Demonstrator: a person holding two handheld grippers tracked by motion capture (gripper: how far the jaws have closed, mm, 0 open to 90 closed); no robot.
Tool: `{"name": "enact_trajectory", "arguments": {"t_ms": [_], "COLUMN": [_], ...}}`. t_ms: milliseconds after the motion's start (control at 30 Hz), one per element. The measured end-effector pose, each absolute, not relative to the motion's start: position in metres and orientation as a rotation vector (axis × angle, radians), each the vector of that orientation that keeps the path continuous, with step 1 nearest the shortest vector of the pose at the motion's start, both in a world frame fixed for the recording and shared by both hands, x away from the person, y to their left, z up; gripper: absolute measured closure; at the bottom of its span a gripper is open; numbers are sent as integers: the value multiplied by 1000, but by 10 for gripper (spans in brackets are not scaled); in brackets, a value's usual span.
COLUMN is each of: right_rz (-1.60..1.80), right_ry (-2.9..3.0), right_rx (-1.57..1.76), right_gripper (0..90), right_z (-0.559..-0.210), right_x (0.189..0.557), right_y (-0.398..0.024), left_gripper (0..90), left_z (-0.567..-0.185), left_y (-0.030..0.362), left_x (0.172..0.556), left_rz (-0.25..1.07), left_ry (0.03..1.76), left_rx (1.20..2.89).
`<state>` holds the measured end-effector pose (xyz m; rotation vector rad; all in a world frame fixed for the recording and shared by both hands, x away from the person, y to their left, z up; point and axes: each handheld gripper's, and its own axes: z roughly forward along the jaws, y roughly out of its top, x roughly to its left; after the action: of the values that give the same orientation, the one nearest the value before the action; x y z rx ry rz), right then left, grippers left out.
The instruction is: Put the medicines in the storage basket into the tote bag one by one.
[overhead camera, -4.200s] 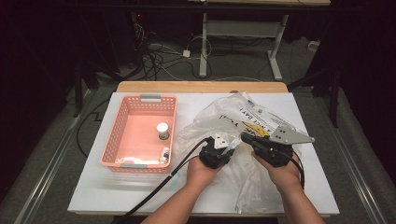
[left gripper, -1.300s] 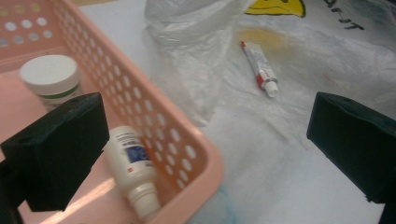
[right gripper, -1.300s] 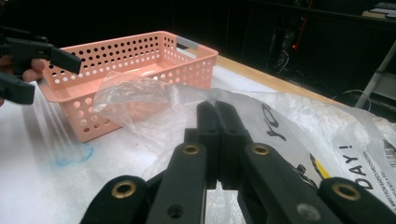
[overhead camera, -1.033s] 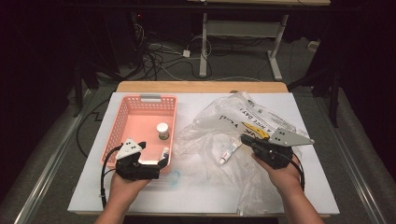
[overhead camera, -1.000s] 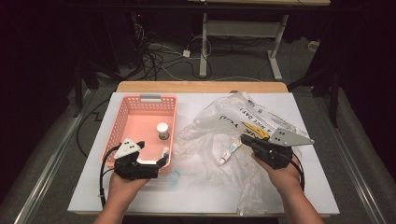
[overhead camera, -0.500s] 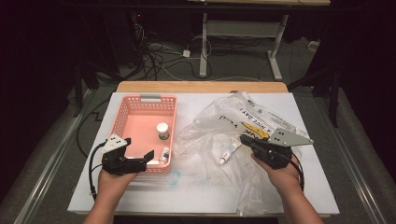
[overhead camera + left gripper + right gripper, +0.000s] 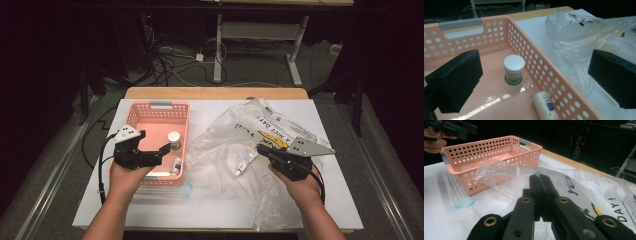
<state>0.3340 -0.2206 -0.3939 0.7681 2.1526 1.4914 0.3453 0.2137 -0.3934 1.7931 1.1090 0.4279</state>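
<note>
From the high view we have the left tongs (image 7: 150, 152) over the near part of the pink basket (image 7: 134, 116), jaws apart w/ nothing between them, prob. because the items go in there: a white-capped jar (image 7: 174, 139) stands upright on the basket floor and a small white bottle (image 7: 176, 165) lies on its side by the near right wall. The right tongs (image 7: 264, 151) sit on the clear plastic bag (image 7: 235, 132), which sprawls over the right half of the white table (image 7: 210, 210); jaws are together, seemingly pinching the film to keep the bag steady & open. A small tube (image 7: 243, 164) lies in the bag, just left of those tongs, likely next to move. In the left gripper view, the pads stand wide, one over the basket (image 7: 564, 85) floor, the other over the bag (image 7: 579, 42) beyond the wall; jar (image 7: 514, 68) upright between them but farther off, bottle (image 7: 545, 105) near the wall, neither touched. In the right gripper view, the right tongs' (image 7: 539, 178) jaws are shut tight, the bag (image 7: 584, 187) film bunched at their tips, though whether film is truly clamped we can't tell; the basket (image 7: 496, 157) sits beyond, to the left.
</note>
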Motion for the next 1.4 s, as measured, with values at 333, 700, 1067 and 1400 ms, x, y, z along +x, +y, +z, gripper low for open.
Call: {"name": "enact_trajectory", "arguments": {"t_ms": [333,700,1067,1400], "right_rz": [1493,1502,1504,1505], "right_ry": [2151,2145,2138,2138], "right_rx": [772,770,774,773], "right_gripper": [900,900,900,900], "right_z": [-394,-392,-392,-392], "right_x": [334,334,335,335], "right_y": [-222,-224,-225,-226], "left_gripper": [6,47,117,177], "left_z": [-393,-410,-427,-438], "left_y": [204,202,199,192], "left_x": [382,418,440,448], "left_rz": [407,347,261,205], "left_ry": [1148,1251,1315,1339], "left_rx": [1811,1889,1996,2058]}}
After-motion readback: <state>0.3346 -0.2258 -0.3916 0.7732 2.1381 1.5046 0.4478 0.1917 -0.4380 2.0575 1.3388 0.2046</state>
